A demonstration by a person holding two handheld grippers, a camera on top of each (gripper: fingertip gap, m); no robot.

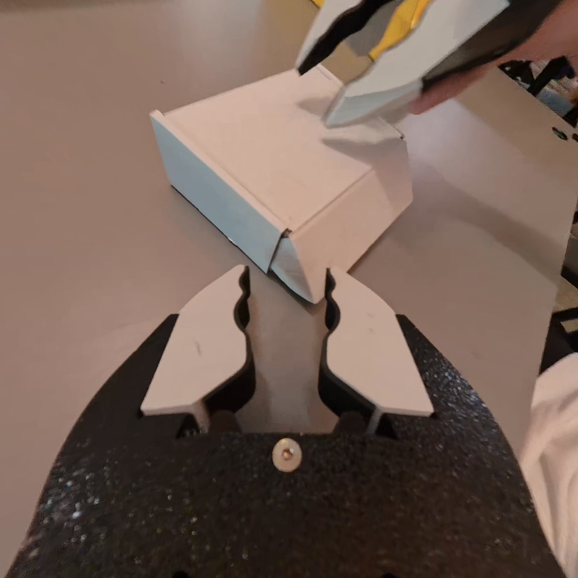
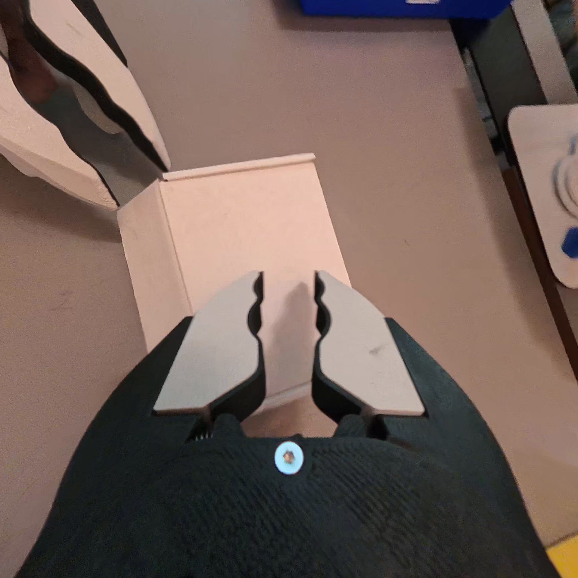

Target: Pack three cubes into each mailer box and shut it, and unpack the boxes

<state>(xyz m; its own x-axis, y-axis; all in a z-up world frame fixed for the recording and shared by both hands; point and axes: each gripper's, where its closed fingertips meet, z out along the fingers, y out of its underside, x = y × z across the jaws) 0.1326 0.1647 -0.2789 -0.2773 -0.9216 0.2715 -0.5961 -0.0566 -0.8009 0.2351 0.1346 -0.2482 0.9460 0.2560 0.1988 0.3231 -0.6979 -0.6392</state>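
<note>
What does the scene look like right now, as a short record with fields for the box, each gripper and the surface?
box: white mailer box, lid down, lying on the table
left gripper: open, empty, just short of the box's near corner
right gripper: open, empty, above the box lid at its far end
table: grey-brown
cubes: none in view

Mailer box (image 1: pixel 275 175) matt white cardboard; table (image 1: pixel 78 187) smooth, matt.
</note>
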